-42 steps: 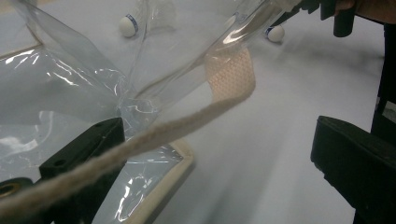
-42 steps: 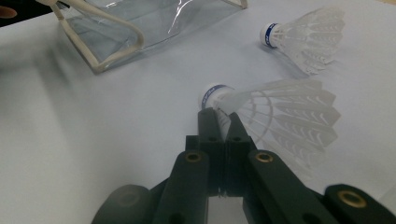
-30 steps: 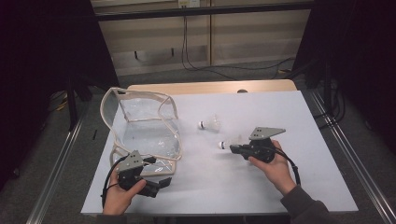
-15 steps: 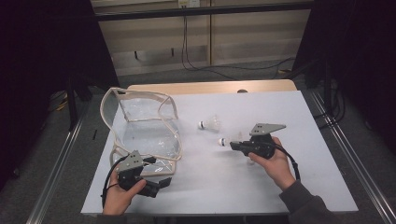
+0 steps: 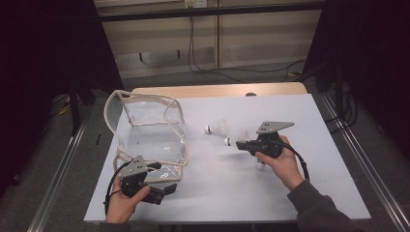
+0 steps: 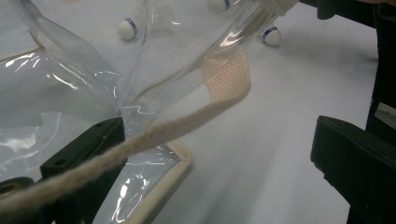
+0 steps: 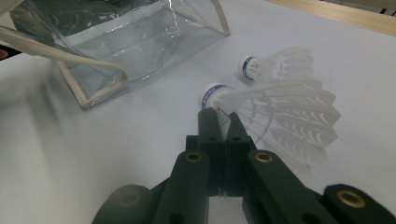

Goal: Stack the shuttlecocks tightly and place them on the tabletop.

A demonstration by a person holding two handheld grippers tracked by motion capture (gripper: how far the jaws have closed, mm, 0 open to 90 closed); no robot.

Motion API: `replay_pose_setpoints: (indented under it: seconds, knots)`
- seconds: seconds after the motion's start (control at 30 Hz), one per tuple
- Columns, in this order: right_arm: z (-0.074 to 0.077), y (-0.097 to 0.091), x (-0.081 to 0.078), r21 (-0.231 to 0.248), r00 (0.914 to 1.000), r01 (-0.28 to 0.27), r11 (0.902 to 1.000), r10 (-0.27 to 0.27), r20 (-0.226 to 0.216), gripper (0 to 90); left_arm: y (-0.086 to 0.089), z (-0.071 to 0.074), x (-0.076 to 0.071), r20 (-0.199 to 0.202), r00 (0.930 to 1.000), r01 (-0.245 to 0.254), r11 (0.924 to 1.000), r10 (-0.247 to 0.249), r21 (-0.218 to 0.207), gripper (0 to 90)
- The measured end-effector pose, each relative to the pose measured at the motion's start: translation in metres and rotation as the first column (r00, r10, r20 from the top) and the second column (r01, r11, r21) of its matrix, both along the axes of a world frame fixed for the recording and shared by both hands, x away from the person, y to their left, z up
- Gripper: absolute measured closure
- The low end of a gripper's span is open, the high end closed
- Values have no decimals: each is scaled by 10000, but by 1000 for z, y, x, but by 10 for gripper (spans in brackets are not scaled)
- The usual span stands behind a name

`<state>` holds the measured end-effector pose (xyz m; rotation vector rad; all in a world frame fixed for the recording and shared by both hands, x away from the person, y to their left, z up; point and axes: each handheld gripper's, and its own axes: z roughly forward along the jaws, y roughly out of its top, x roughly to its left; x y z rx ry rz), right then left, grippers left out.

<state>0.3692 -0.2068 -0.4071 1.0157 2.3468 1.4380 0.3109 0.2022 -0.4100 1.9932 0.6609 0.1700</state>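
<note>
The right gripper [image 7: 223, 122] has its jaws pinched nearly together on a shuttlecock [image 7: 275, 112], gripping it just behind the white cork, feathers fanning off to one side above the white table [image 5: 300, 193]. A second shuttlecock [image 5: 216, 128] lies on the table just beyond, and a third [image 5: 261, 166] rests beside the right hand [image 5: 283, 162]. Over at the near left, the left gripper [image 5: 167, 189] sits with jaws spread wide; the cream strap [image 6: 154, 133] of the clear plastic bag [image 5: 150, 130] crosses one jaw.
</note>
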Motion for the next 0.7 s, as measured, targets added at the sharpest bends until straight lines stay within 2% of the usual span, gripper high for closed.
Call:
replay_pose_setpoints:
  seconds: [0.2,0.53,0.7]
  knots:
    - [0,-3,1,116,9999,136,9998,-135,-75,898,2,4,-2,72,10000,-5,10000,5,20,39]
    - [4,-6,5,111,9996,269,9996,-269,12,900,10,8,-3,219,9994,-249,9994,254,-243,48]
    - [6,-7,8,139,9993,362,9992,-362,-32,900,10,7,-3,352,9991,-219,9997,222,-111,51]
